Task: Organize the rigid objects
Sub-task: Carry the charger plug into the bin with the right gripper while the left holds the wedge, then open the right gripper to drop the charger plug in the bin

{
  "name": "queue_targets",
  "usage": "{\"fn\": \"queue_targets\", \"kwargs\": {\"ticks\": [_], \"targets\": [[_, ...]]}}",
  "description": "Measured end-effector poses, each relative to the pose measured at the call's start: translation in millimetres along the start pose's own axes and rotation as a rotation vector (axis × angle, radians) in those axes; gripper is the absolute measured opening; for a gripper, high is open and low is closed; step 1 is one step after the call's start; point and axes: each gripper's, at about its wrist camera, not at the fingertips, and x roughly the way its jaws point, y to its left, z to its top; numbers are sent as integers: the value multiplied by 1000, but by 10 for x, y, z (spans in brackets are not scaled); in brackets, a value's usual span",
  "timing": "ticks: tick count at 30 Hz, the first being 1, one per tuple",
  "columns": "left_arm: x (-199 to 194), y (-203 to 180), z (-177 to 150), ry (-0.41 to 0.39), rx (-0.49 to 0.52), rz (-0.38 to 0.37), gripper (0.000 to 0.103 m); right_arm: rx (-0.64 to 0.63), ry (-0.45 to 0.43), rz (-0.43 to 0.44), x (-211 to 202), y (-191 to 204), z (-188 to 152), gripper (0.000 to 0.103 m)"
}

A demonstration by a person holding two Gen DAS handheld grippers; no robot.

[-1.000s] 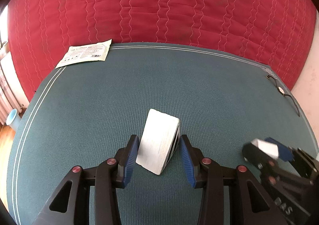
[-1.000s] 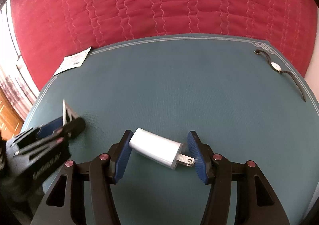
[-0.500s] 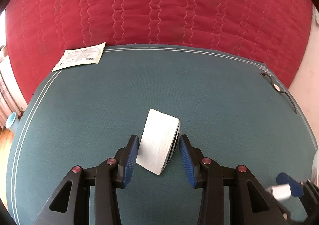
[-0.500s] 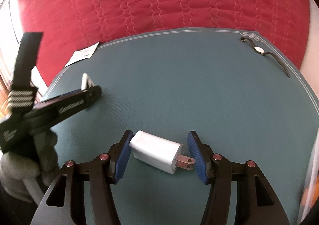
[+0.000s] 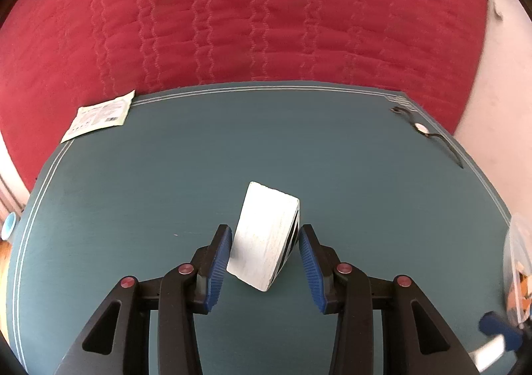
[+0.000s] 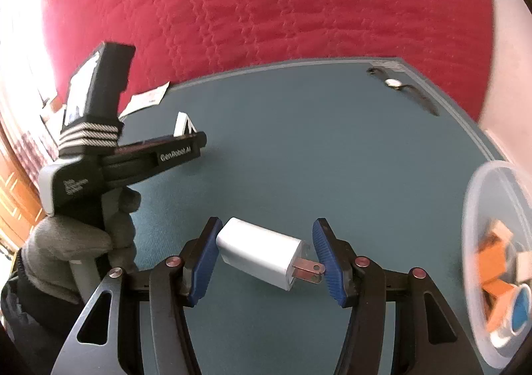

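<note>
Left wrist view: the left gripper [image 5: 264,255] clamps a white block [image 5: 264,237] between its blue fingers [image 5: 217,260], the block tilted with its striped face toward 3 o'clock. It seems to hang clear of the teal mat [image 5: 166,175], probably so it can be carried rather than dragged. A paper packet [image 5: 99,114] lies at 10 o'clock on the mat's edge, a watch [image 5: 424,129] at 2 o'clock near the far corner — both well apart from the block.

In the right wrist view the right gripper [image 6: 266,257] grasps a white charger [image 6: 261,253] endwise: one finger on its body, the other against the prongs, which suits a short rigid thing but looks a little slippery. A clear tub [image 6: 478,208] at 3 o'clock already holds small orange and blue pieces — likely the drop-off, which would explain why the charger sits near it. The gloved left hand [image 6: 73,238] shows at 9 o'clock.
</note>
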Motion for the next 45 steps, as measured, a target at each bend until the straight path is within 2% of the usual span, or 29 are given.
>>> {"fn": "queue_targets", "kwargs": {"ticks": [13,22,31,45], "targets": [[-111,-392,-80,-4,72,-52,44,108,-70,-112,-601,-539,-141,57],[-226,-729,-169,-11,137,-101,44,185,-104,-213,-855,-965,-172,57],[-366,-988,-282,-13,175,-191,44,254,-112,-299,-891,-1370,-182,57],[-423,-1220,-438,-22,239,-227,44,379,-101,-389,-873,-1931,-247,57]]}}
